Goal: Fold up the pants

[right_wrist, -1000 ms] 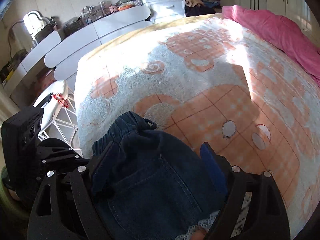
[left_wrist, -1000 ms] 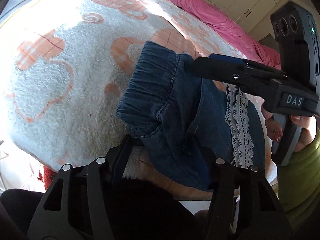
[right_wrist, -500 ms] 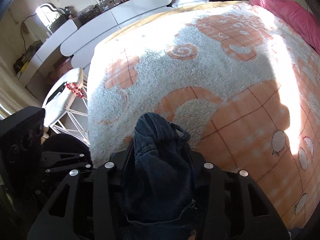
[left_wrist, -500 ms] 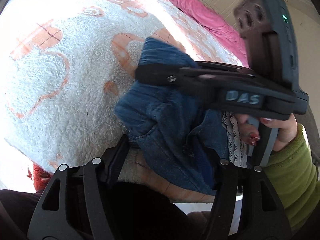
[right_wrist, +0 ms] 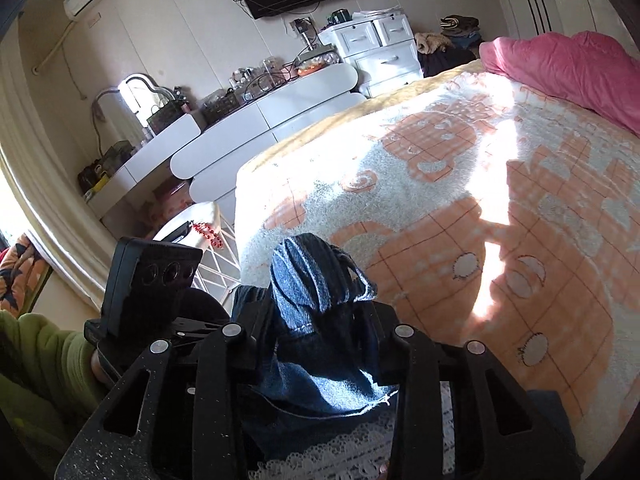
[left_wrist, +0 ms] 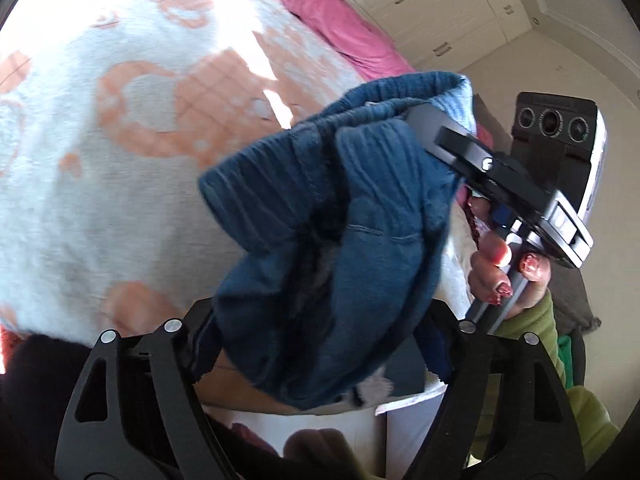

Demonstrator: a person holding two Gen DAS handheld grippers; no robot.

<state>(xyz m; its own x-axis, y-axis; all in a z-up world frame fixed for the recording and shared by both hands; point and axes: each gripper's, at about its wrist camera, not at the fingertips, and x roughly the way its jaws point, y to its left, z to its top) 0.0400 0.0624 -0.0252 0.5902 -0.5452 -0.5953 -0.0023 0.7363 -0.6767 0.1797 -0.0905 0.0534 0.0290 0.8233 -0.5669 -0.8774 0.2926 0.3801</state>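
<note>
Lifted off the blanket, pants bunch in right gripper.

We've got pants in blue denim, soft and matt, with a ribbed elastic waistband and some white lace trim that looks openwork. The bed has a fuzzy, nubby fleece blanket on it, and the pink quilt behind looks like smooth matt cloth. Both tools, the left tool and the right tool, are matt black plastic with shiny metal screw heads. The sleeve is green fleecy cloth. The dresser looks glossy white.
</note>
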